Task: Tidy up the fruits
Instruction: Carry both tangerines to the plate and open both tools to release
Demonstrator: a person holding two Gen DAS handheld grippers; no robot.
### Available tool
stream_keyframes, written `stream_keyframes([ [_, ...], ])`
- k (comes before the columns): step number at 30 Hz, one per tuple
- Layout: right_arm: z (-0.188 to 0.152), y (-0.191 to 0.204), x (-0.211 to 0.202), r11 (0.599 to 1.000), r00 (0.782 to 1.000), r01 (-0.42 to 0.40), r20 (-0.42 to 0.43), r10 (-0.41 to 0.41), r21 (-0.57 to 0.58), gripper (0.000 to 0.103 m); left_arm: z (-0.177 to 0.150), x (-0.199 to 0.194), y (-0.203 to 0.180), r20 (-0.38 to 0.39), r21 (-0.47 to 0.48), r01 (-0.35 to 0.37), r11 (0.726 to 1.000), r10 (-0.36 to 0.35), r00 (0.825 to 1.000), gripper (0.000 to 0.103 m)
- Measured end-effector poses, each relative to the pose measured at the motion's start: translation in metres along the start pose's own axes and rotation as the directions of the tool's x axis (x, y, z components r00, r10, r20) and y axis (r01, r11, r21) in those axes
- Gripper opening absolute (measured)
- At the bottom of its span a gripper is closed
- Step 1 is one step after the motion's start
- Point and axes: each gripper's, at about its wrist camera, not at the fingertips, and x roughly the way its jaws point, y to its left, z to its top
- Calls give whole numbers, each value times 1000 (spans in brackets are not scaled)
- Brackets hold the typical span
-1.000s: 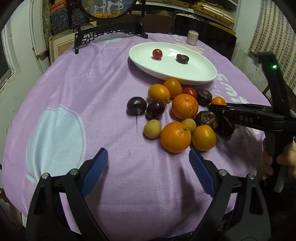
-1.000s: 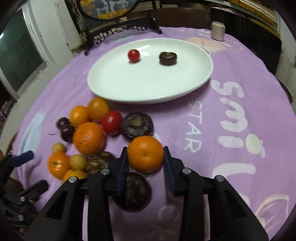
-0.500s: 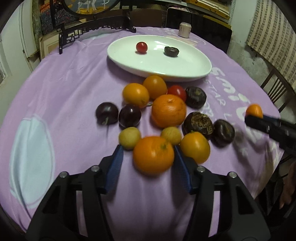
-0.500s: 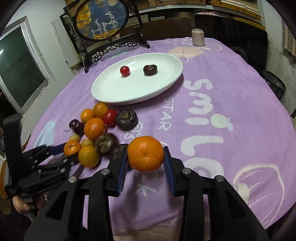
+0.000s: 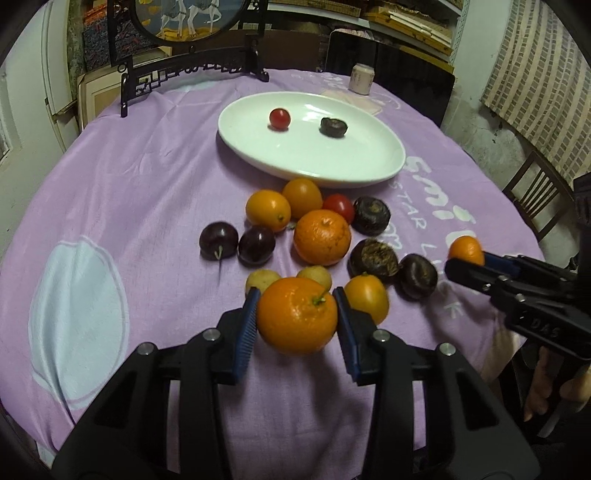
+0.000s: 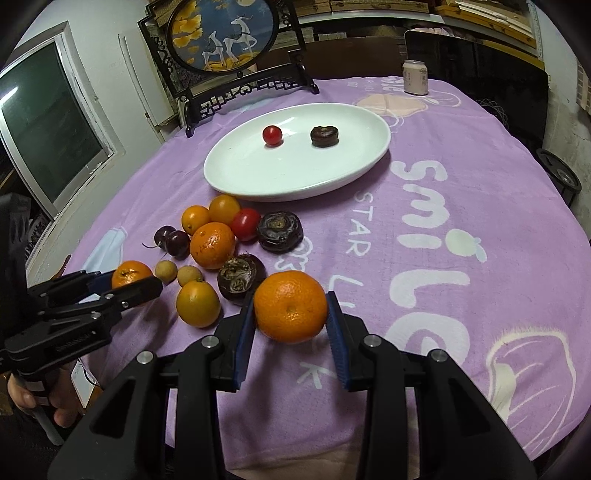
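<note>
Two oranges are pinched at their widest, one in the left tool (image 5: pixel 297 317), one in the right tool (image 6: pixel 290 310), firm, round, apt to roll, plate (image 6: pixel 236 184) ahead.

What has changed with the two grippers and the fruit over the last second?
The left gripper moved in and closed on a large orange mandarin at the pile's near edge. The right gripper, holding another orange mandarin, rose off the cloth. White oval plate unchanged.

Home dining room: purple tablecloth (image 6: pixel 461 192), decorative deer screen (image 6: pixel 221 33), wooden chair (image 5: pixel 535 199), shelves.
</note>
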Motion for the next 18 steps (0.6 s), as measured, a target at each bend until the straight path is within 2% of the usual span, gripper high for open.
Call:
stream_keyframes([
  [5, 19, 8, 2, 999, 1000, -3, 16, 4, -36, 37, 26, 1, 3, 14, 18, -1, 1000, 0, 1000, 40],
  [8, 43, 9, 7, 999, 1000, -13, 23, 14, -52, 37, 62, 7, 8, 22, 18, 9, 1000, -9, 1000, 40],
  [11, 82, 8, 21, 997, 1000, 12, 29, -10, -78, 37, 101, 19, 11, 38, 29, -42, 999, 41, 998, 40],
  [16, 149, -6, 68, 996, 998, 60, 9, -59, -66, 37, 179, 72, 20, -5, -7, -48, 999, 48, 999, 41],
  [18, 164, -17, 90, 994, 995, 100, -1, -100, -50, 37, 196, 94, 23, -23, -25, -72, 997, 71, 997, 41],
])
